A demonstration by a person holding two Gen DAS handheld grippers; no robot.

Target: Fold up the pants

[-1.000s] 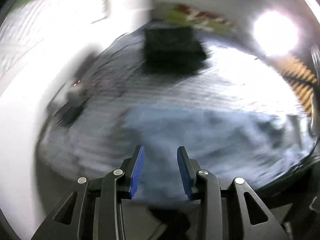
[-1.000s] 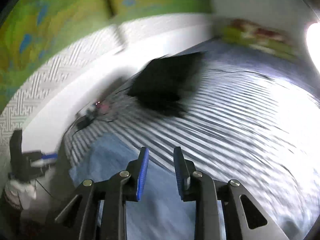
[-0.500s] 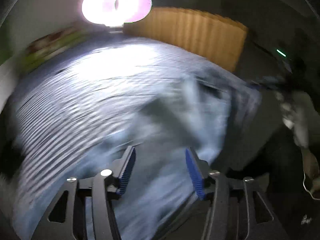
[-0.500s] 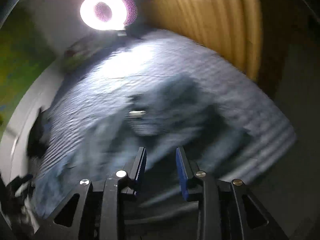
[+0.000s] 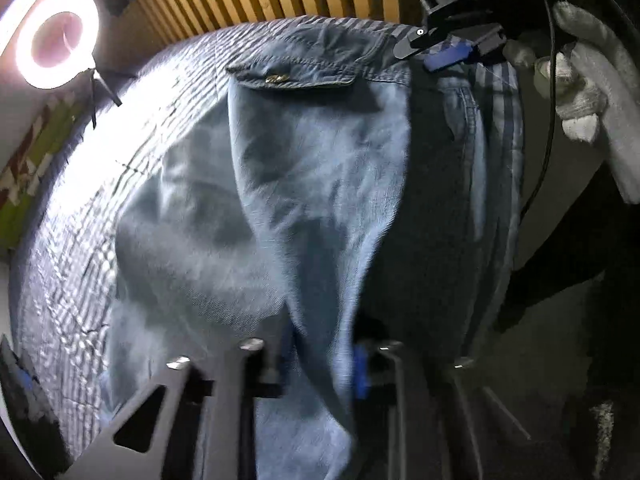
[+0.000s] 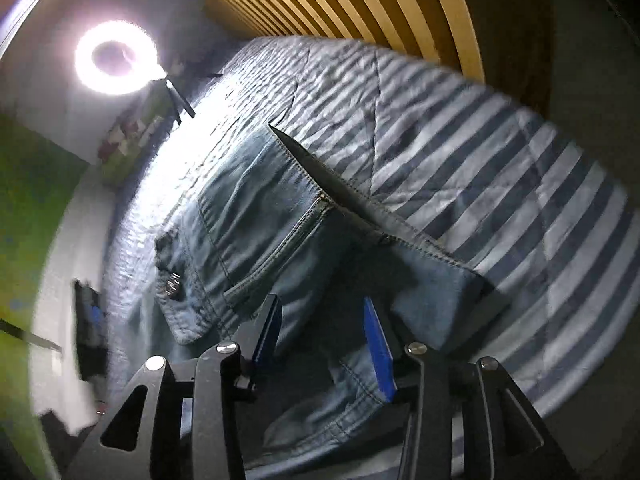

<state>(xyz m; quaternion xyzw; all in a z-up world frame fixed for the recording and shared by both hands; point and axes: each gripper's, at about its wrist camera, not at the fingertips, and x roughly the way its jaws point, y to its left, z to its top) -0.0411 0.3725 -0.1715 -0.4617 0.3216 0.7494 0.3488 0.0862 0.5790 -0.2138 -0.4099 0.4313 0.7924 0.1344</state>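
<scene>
both hand-held grippers had swung from the bed's far end to the jeans (image 5: 320,184) on the striped bed (image 6: 500,184); the left hand-held gripper (image 5: 320,364) was closing on a denim fold, the right hand-held gripper (image 6: 320,336) opening over the waistband, ready for a fold.

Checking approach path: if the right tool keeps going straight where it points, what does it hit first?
Most likely the jeans: the right tool, jaws opening, points down at denim near the waistband, with the striped bedspread beneath. Depth is unclear, and nothing else shows in the line.
</scene>
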